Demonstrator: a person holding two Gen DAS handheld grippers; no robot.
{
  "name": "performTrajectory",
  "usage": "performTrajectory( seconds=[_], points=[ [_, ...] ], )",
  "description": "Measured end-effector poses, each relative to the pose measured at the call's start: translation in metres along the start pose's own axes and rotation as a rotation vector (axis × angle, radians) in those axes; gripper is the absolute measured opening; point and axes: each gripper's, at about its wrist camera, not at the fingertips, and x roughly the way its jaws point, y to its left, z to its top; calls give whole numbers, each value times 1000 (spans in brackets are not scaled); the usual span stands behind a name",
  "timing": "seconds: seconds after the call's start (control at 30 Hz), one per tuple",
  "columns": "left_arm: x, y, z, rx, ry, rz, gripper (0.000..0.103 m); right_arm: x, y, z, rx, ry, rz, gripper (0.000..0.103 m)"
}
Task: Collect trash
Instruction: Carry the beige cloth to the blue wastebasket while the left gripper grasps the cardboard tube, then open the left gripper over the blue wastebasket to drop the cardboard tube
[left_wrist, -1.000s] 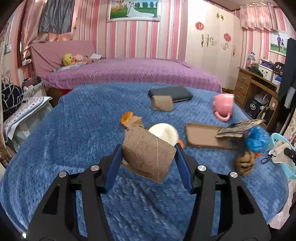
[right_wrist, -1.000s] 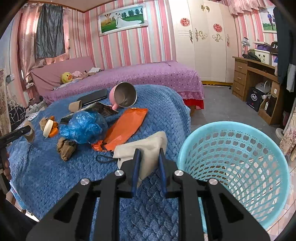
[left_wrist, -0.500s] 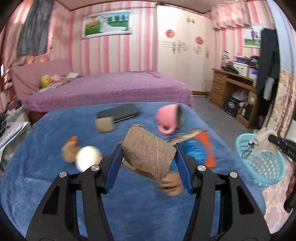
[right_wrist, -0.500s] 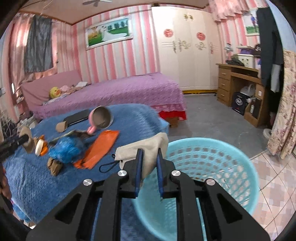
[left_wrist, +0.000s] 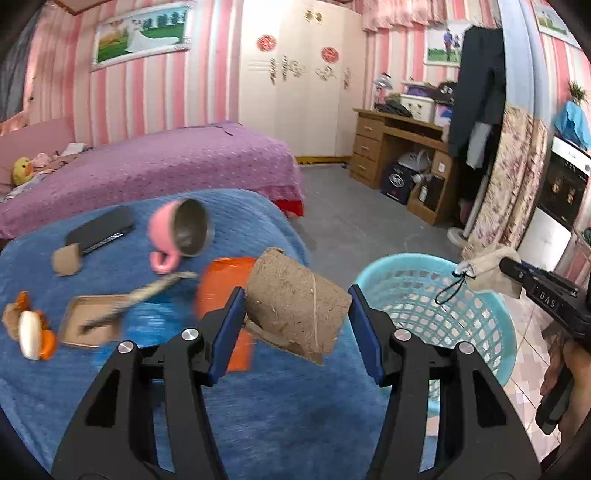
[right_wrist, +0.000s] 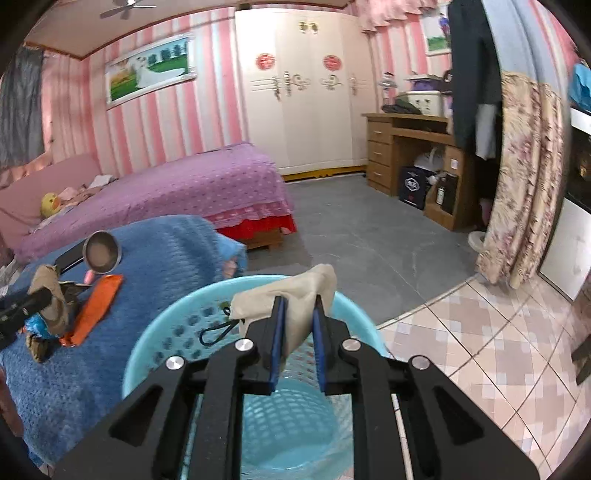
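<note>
Both my grippers are loaded, and the basket is next.

My right gripper (right_wrist: 297, 336) pinches a beige pouch (right_wrist: 291, 291) between narrow jaws, directly above the blue basket (right_wrist: 155, 343); my left gripper (left_wrist: 295, 325) clamps a cardboard tube (left_wrist: 295, 299) with wider-set jaws, over the edge of the blue blanket (left_wrist: 277, 406) and short of the basket rim. If I let go of the tube here, I judge it lands on the blanket or floor. The pouch's black cord (right_wrist: 216, 332) dangles and could snag a finger on release. An orange wrapper (left_wrist: 225, 284), pink mug (left_wrist: 177, 232) and other scraps lie on the blanket. Behind are a purple bed (right_wrist: 177, 192), pink striped walls and a grey floor meeting tiles.
</note>
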Motion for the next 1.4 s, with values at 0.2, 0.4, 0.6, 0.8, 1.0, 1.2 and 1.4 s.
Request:
performTrajectory(
  seconds=[0.2, 0.4, 0.6, 0.8, 1.0, 1.2, 1.4],
  points=[
    [39, -45, -3, 66, 36, -32, 55, 5, -9, -4, 13, 1, -34, 15],
    [65, -75, -5, 93, 74, -87, 59, 2, -25, -5, 68, -12, -58, 15],
    [80, -81, 1, 83, 97, -99, 83, 2, -28, -7, 63, -11, -78, 15],
    [70, -62, 4, 103, 43, -4, 96, 4, -27, -8, 59, 0, -82, 15],
    [55, -34, 10, 61, 25, 48, 97, 11, -14, -9, 34, 17, -61, 15],
    [36, -20, 12, 63, -9, 72, 97, 19, 3, -9, 9, 35, -71, 19],
    [25, -10, 11, 59, -16, 80, 97, 24, 14, -9, 4, 56, -107, 44]
  ],
)
